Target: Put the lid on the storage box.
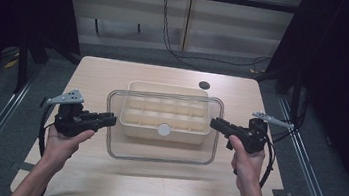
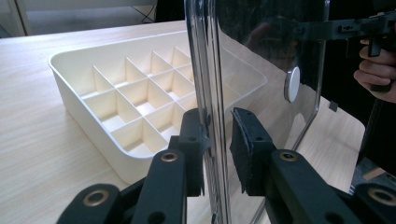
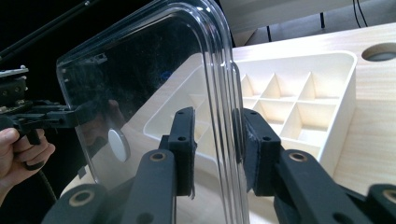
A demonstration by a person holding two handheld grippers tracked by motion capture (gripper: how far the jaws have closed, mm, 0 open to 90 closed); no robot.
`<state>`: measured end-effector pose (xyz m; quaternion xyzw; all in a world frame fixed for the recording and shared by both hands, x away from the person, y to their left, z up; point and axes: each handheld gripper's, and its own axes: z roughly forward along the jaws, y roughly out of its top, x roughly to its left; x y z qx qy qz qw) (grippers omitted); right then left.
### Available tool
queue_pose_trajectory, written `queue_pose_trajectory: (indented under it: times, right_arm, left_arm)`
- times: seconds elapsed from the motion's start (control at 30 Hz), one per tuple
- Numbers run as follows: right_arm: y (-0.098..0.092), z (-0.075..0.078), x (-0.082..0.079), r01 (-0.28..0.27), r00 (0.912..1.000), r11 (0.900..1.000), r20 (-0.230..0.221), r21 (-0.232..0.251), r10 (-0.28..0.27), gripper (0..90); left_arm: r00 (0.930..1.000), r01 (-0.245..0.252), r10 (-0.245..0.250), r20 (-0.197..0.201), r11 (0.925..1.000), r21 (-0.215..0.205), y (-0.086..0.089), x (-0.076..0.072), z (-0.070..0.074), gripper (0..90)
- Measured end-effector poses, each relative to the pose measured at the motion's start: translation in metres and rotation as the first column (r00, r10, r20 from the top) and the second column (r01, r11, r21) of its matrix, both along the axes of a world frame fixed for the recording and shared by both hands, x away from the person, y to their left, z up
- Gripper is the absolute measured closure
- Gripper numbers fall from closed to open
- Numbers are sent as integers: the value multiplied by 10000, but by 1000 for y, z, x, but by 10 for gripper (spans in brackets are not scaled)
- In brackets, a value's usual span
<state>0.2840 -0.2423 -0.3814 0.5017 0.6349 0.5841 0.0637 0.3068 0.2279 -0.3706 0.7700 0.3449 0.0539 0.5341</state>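
Note:
A clear plastic lid (image 1: pixel 156 151) with a white round knob (image 1: pixel 164 129) hangs level just above a cream tray (image 1: pixel 168 88) divided into several compartments, shifted toward the table's near side. My left gripper (image 1: pixel 112 119) is shut on the lid's left edge and my right gripper (image 1: pixel 214 122) on its right edge. In the left gripper view the lid's rim (image 2: pixel 261 56) runs between my jaws (image 2: pixel 217 140), with the tray (image 2: pixel 70 98) beyond. In the right gripper view the rim (image 3: pixel 154 60) also sits between the pads (image 3: pixel 215 140), with the tray (image 3: pixel 345 93) behind.
The tray stands mid-table on a light wooden table (image 1: pixel 102 180). A round dark hole (image 1: pixel 204 85) lies at the table's far right. Black curtains flank both sides, and a cable (image 1: pixel 170 37) trails on the floor behind.

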Motion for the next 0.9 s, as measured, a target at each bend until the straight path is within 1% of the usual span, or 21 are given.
queue_pose_trajectory:
  times: [0.17, 0.27, 0.3, 0.33, 0.37, 0.4, 0.57, 0.6, 0.67, 0.7, 0.73, 0.8, 0.83, 0.9]
  right_arm:
    - [3, 3, 12, -33, 10000, 9999, 12, 112, 33, 681]
    - [3, 3, 16, -20, 10000, 9999, -19, 118, 20, 680]
    - [2, 3, 20, 67, 9999, 9999, -79, 148, -66, 677]
    - [2, 3, 20, 67, 9999, 9999, -79, 148, -66, 677]
    - [1, 3, 25, 144, 9997, 9997, -197, 212, -140, 677]
    - [1, 3, 25, 144, 9997, 9997, -197, 212, -140, 677]
    - [0, 8, 37, 151, 9999, 9995, -71, 284, -149, 676]
    - [0, 8, 37, 151, 9999, 9995, -71, 284, -149, 676]
    - [-1, 8, 42, 176, 9998, 9992, -130, 349, -172, 675]
    - [-1, 7, 48, 195, 9996, 9992, -231, 361, -187, 675]
    - [-1, 6, 51, 207, 9994, 9991, -301, 376, -196, 674]
    - [-2, 5, 54, 211, 9994, 9990, -290, 382, -200, 674]
    - [-1, 5, 60, 165, 9992, 9993, -358, 336, -153, 674]
    - [-1, 5, 66, 125, 9993, 9994, -343, 331, -114, 674]
  left_arm:
    - [9999, -100, 100, 11, 9999, -85, 2, 6, 4, 748]
    - [9997, -249, 248, -42, 9992, -313, 2, 11, 5, 749]
    - [9995, -292, 285, -152, 9985, -469, 1, 15, 5, 750]
    - [9995, -292, 285, -152, 9985, -469, 1, 15, 5, 750]
    - [9996, -268, 262, -142, 9986, -449, 0, 17, 6, 750]
    - [9994, -323, 317, -145, 9985, -441, -1, 19, 8, 750]
    - [9990, -456, 455, -40, 9983, -352, -3, 26, 14, 748]
    - [9990, -445, 444, -38, 9986, -296, -4, 29, 14, 748]
    - [9990, -449, 448, -72, 9988, -193, -5, 35, 15, 748]
    - [9988, -486, 485, -81, 9986, -184, -5, 37, 15, 747]
    - [9988, -489, 488, -103, 9988, -72, -6, 43, 15, 747]
    - [9984, -549, 547, -149, 9984, -152, -6, 45, 15, 746]
    - [9980, -611, 608, -182, 9981, -114, -6, 49, 12, 743]
    - [9976, -666, 663, -204, 9976, -163, -6, 51, 9, 742]
